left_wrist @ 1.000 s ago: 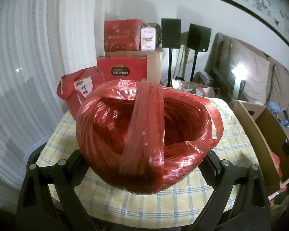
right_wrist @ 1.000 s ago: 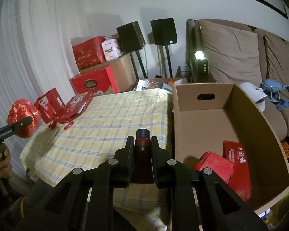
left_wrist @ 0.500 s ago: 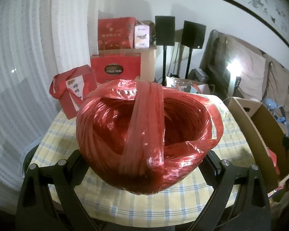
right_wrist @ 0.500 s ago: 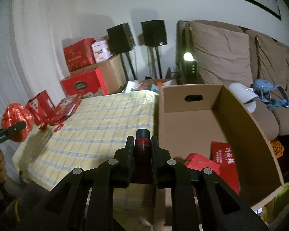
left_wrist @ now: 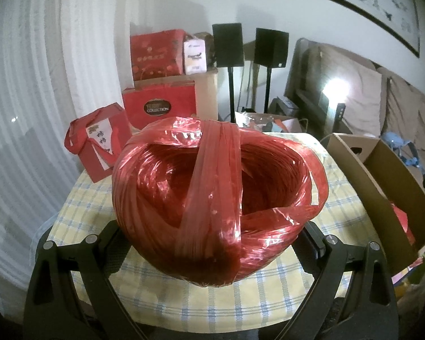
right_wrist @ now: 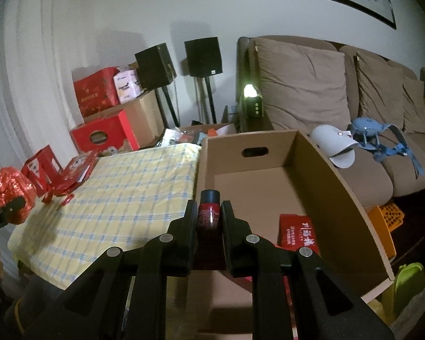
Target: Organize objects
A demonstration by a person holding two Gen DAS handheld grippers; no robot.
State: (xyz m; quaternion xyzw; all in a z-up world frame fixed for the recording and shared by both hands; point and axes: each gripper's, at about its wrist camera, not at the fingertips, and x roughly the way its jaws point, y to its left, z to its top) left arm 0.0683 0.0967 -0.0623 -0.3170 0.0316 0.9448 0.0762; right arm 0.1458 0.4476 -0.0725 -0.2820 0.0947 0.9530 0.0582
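The left gripper is spread wide around a big red ball of shiny plastic twine, its two fingers pressed against the ball's sides and holding it above the near edge of the desk, which wears a yellow checked cloth. At the desk's far left corner stands a red gift bag. The right gripper pinches a small dark red bottle with a black cap, upright between the pads, over the near left corner of an open cardboard box that stands against the desk's right edge. Inside the box, against its right wall, lies a red packet with printed characters. In the right wrist view the twine ball shows at the desk's left edge, near flat red packets on the cloth.
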